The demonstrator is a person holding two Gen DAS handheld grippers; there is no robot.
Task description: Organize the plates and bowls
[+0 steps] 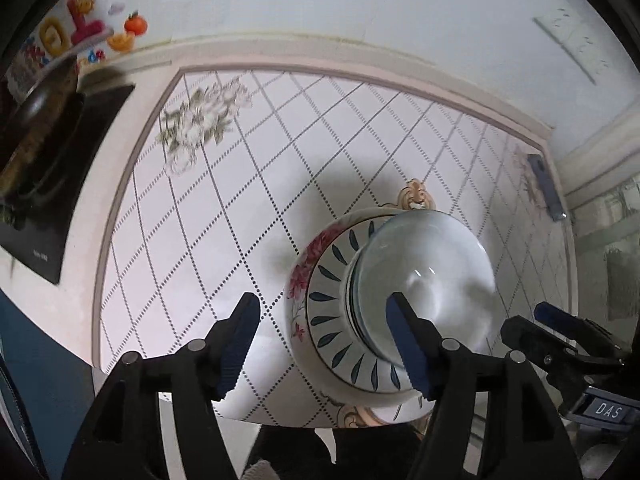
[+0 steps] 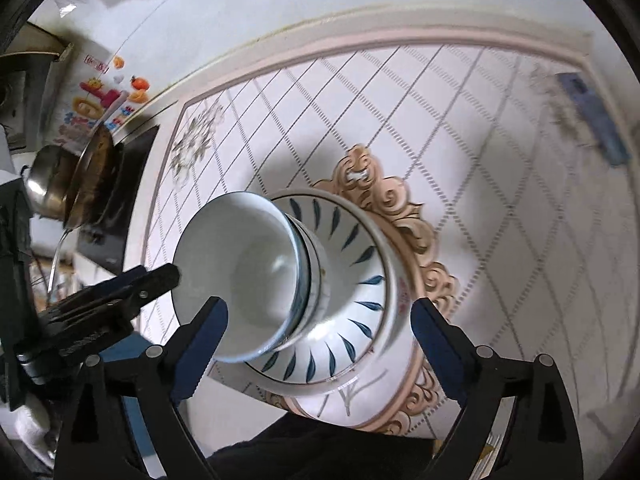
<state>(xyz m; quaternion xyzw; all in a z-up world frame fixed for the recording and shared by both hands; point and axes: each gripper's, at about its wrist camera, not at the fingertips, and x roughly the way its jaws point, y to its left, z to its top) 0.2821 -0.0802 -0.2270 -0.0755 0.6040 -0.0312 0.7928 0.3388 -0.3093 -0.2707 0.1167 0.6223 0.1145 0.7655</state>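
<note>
Left wrist view is showing the left gripper [image 1: 324, 344] hanging over a stack of dishes near the front edge of the desk [image 1: 224, 208], a white surface with a dotted diamond grid, a floral print and an ornate tan emblem. The stack is sitting on that emblem: a white bowl [image 1: 424, 272] is resting on top of a leaf-patterned bowl [image 1: 332, 300], which is nesting inside a wider flowered dish [image 1: 308, 264]. The left jaws are standing open with nothing gripped; one finger is overlapping the white bowl's rim in the picture, but whether it is touching cannot be told. The right gripper [image 1: 568, 332] is showing at the right edge. In the right wrist view, the right gripper [image 2: 320, 336] is hovering above the same stack, its jaws spreading wide on either side of the bowls and gripping nothing. A black cooktop [image 1: 60, 184] carrying a pan [image 2: 88, 176] is sitting at the far left, and a blue object [image 2: 592, 116] is lying at the far right.
</note>
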